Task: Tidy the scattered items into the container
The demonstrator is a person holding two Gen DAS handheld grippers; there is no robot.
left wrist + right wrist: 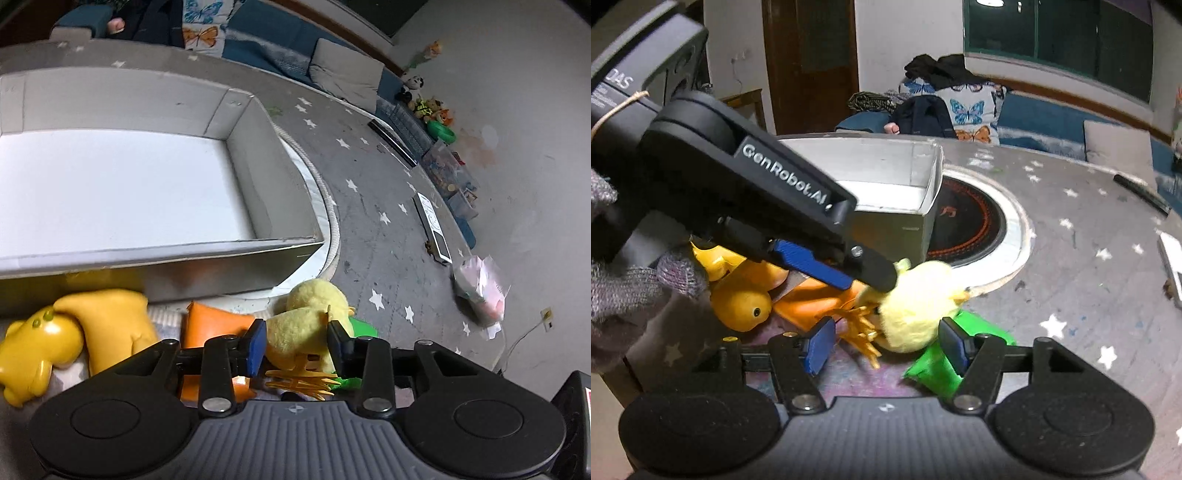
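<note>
A yellow plush chick (306, 328) with orange plastic feet lies just in front of the grey cardboard box (258, 166). My left gripper (297, 347) is shut on the chick, its blue pads pressing both sides. In the right wrist view the left gripper (866, 282) reaches in from the left onto the chick (916, 306). My right gripper (886, 347) stands open, close behind the chick, holding nothing. Around it lie a green bean bag (942, 362), an orange bean bag (214, 325), a yellow bean bag (110, 325) and a yellow rubber toy (33, 350). The box (923, 173) holds nothing that I can see.
The box partly covers a round black hotplate (975, 218) set in the star-patterned table. A white remote (432, 229), a black bar (393, 142) and a pink bag (480, 291) lie toward the table's right edge. A gloved hand (628, 288) holds the left gripper.
</note>
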